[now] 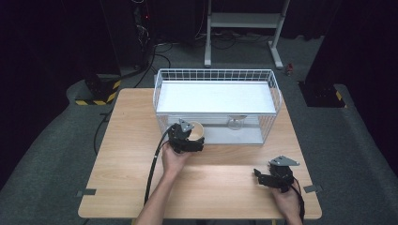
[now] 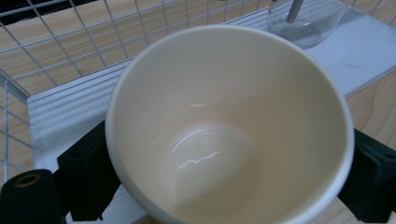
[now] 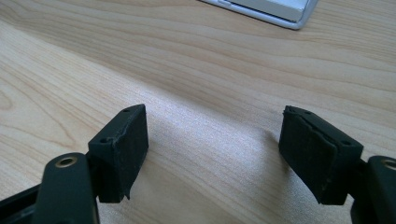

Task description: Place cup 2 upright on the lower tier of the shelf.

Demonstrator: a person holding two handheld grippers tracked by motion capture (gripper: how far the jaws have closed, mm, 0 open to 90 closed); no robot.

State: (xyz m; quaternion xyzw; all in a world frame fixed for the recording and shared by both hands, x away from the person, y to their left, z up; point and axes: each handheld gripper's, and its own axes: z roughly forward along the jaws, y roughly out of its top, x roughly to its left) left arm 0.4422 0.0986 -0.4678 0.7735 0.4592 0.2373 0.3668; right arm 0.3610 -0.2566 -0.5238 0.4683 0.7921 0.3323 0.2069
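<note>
My left gripper (image 1: 190,140) is shut on a cream ceramic cup (image 2: 224,126), its black pads (image 2: 86,172) pressing the cup's two sides. In the high view the cup (image 1: 197,130) is at the front left of a white wire rack (image 1: 277,93), just over the edge of the rack's white bottom board (image 2: 65,116). The cup's mouth faces the left gripper's camera and it looks empty. A clear stemmed glass (image 1: 234,123) stands on that board farther right; its foot (image 2: 308,25) shows past the cup. My right gripper (image 1: 270,177) rests open near the table's front right, with bare wood between its pads (image 3: 123,149).
The rack has a white upper shelf (image 1: 216,96) over the bottom board and takes up the back half of the wooden table (image 1: 126,154). A corner of the bottom board (image 3: 280,11) lies ahead of the right gripper. A black cable (image 1: 152,173) trails from the left gripper.
</note>
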